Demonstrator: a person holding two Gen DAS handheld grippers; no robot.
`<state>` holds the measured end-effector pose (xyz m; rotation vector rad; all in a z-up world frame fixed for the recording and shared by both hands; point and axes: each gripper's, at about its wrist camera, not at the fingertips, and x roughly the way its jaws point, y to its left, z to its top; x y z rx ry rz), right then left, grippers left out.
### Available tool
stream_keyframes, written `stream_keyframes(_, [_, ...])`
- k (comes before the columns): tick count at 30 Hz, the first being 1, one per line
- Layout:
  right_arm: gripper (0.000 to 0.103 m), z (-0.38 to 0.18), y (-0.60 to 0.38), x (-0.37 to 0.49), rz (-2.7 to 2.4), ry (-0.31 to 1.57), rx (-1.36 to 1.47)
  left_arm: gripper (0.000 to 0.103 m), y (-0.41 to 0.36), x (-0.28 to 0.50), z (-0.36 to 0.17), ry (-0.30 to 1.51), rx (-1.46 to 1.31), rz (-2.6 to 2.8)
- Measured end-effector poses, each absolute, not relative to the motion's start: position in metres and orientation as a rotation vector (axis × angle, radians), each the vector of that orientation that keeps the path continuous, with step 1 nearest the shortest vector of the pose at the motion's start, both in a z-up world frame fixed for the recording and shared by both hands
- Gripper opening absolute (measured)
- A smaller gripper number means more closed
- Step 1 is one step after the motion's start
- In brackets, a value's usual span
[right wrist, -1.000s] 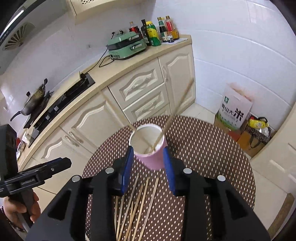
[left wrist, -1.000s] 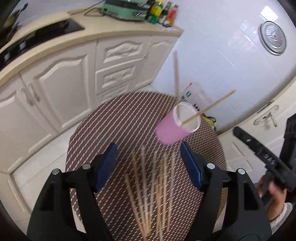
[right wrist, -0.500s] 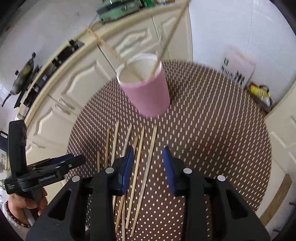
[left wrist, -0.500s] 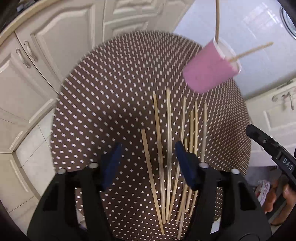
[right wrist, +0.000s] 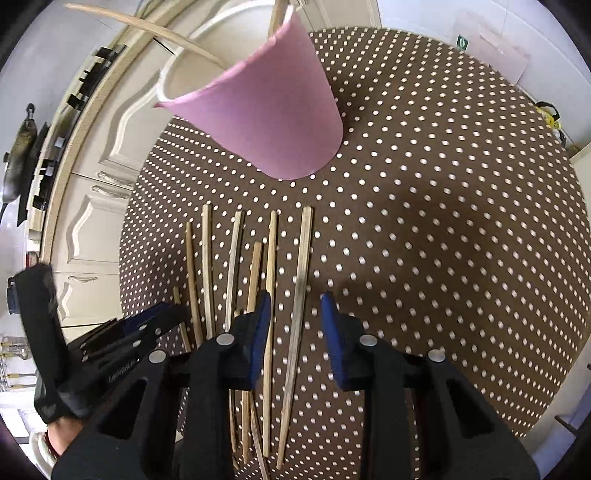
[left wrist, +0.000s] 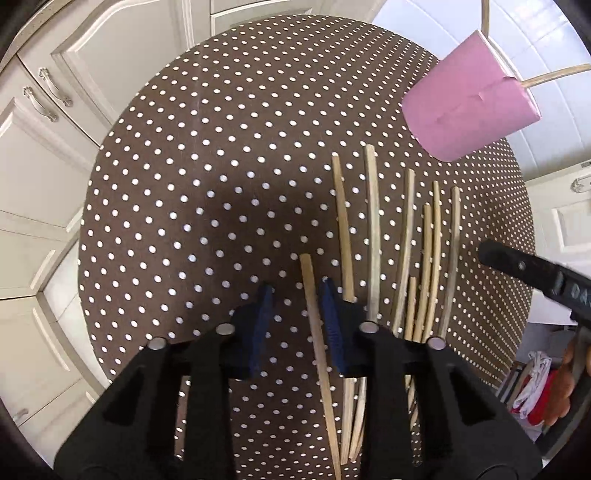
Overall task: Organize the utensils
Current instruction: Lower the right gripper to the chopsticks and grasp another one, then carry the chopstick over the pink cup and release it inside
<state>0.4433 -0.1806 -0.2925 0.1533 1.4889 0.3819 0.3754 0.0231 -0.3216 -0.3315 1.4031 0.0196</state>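
Both jaws spread: left gripper (left wrist: 295, 325) straddles one chopstick (left wrist: 314, 317), neighbours at 3 o'clock risk snagging; pink cup (left wrist: 469, 107) could tip.

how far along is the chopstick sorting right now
Early on. Done: two chopsticks stand in the pink cup. In hand: nothing gripped, but the left tool is open astride the leftmost chopstick, and the right tool is open astride the rightmost chopstick. Left: about eight loose chopsticks lie on the dotted table.
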Motion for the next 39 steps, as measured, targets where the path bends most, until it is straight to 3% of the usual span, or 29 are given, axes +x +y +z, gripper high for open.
stream_keyframes(3, [0.022, -0.303, -0.171, 0.455, 0.371, 1.529, 0.129, 0.01, 0.033, 0.379, -0.323, 1.408, -0.348, 0.036])
stream_keyframes(9, [0.017, -0.314, -0.154, 0.467, 0.33, 1.565, 0.058, 0.007, 0.05, 0.376, -0.327, 1.404, -0.404, 0.027])
stream_keyframes(12, [0.007, -0.315, -0.152, 0.47, 0.319, 1.554, 0.038, 0.006, 0.05, 0.374, -0.326, 1.402, -0.399, 0.026])
stream_keyframes(19, [0.005, -0.31, -0.168, 0.471, 0.351, 1.542, 0.157, 0.006, 0.049, 0.371, -0.304, 1.361, -0.419, -0.005])
stream_keyframes(39, [0.005, -0.135, -0.208, 0.406, 0.476, 1.095, 0.233, 0.005, 0.03, 0.357, -0.122, 0.979, -0.332, -0.168])
